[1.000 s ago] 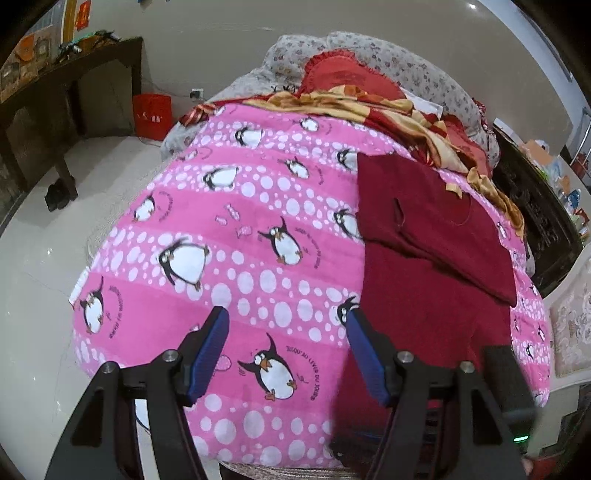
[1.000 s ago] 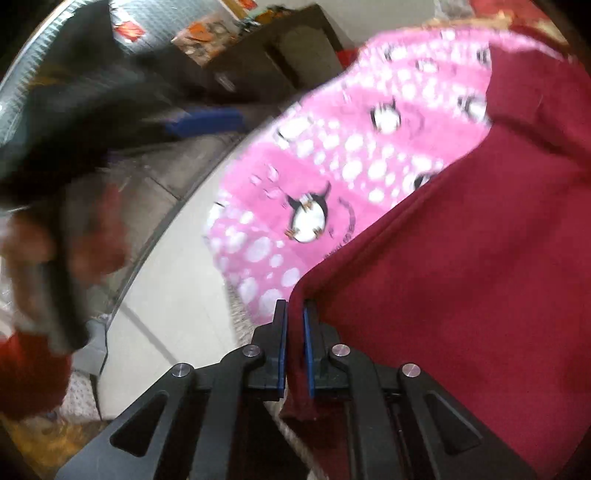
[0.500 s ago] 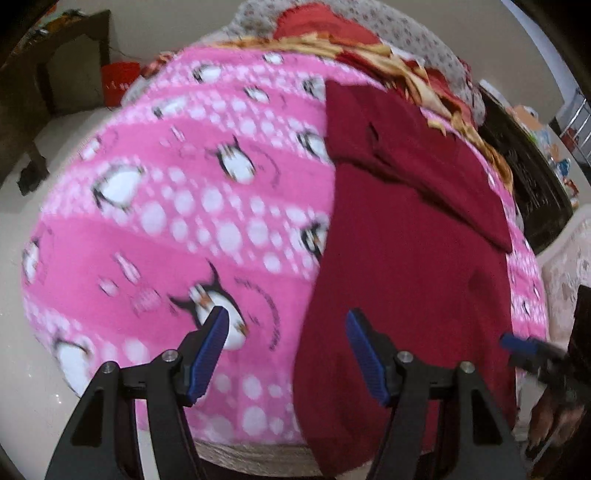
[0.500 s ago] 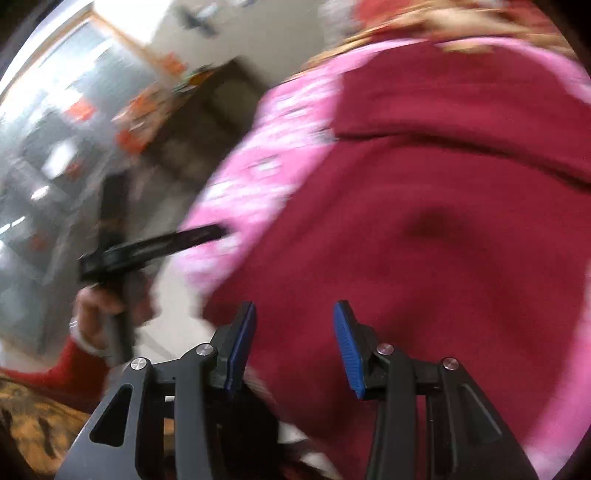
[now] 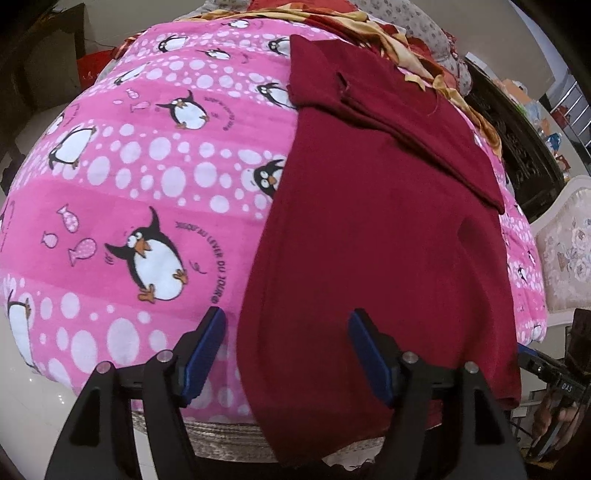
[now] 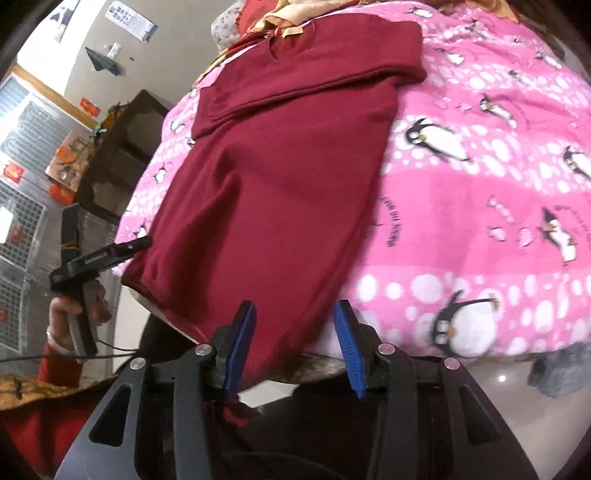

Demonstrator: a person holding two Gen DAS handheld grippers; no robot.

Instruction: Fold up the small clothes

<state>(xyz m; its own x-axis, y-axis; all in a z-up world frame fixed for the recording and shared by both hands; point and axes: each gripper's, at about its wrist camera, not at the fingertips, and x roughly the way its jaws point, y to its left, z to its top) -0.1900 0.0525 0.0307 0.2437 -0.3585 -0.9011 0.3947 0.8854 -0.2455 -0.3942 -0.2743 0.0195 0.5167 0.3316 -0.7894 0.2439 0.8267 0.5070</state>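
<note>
A dark red garment [image 5: 373, 236] lies flat on a pink penguin blanket [image 5: 140, 177], its far end folded over into a band and its near hem hanging over the bed's front edge. My left gripper [image 5: 288, 350] is open, its jaws straddling the garment's near left edge. In the right wrist view the garment [image 6: 273, 192] runs away from me. My right gripper [image 6: 295, 345] is open over the garment's near hem corner, holding nothing. The other gripper [image 6: 99, 254] shows at the left of that view.
Crumpled red and yellow bedding [image 5: 369, 22] lies at the bed's far end. A dark wooden cabinet [image 5: 517, 147] stands to the right, a dark table [image 6: 118, 147] beyond the bed. The floor [image 5: 22, 413] is pale tile.
My right gripper has let go of the garment's hem corner and opened. The left gripper has moved forward and right over the garment's near left edge, staying open.
</note>
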